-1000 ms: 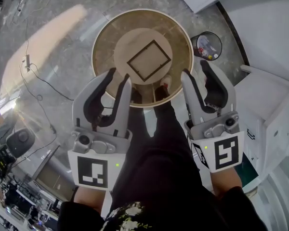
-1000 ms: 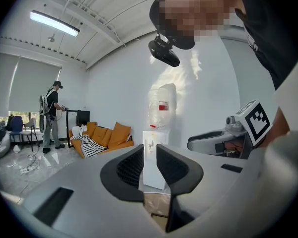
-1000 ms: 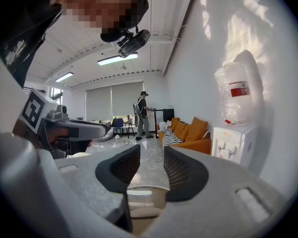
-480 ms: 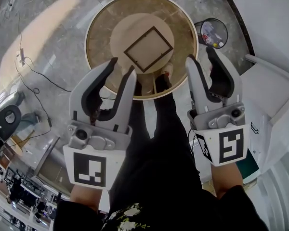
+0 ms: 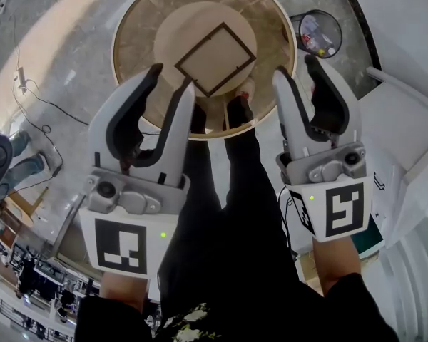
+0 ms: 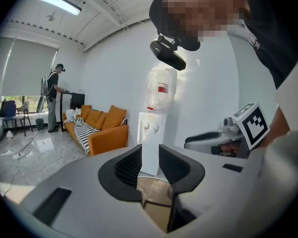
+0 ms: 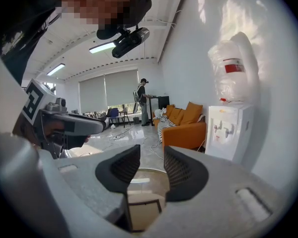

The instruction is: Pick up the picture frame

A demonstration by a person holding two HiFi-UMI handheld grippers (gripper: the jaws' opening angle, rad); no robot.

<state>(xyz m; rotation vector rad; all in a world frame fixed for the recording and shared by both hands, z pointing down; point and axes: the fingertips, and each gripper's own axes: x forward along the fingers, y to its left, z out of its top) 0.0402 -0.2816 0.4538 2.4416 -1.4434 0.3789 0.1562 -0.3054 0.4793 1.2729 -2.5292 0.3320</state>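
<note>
Head view looks steeply down on a round bench [image 5: 128, 27] with a pale rim, and the picture frame [image 5: 215, 59] lies flat near its middle, turned so that one corner points toward the person. The left hand-held gripper [image 5: 171, 77] hangs over the near edge of the bench. Its jaws have just been opening and stand spread with nothing between them; its own view shows only the bench top and a dark frame edge past the pads. The right hand-held gripper [image 5: 294, 68] is level with it on the other side, jaws likewise apart and empty, well short of the frame. The frame looks thin, stiff and light, with a narrow dark border around a pale centre. It may well be glazed, so a hard squeeze or a drop could crack it. Lying flat on a smooth top, it will probably slide rather than lift if nudged. The likeliest hold is on the border itself, one gripper on each of two opposite sides or corners, pinching the moulding and not the centre panel.
</note>
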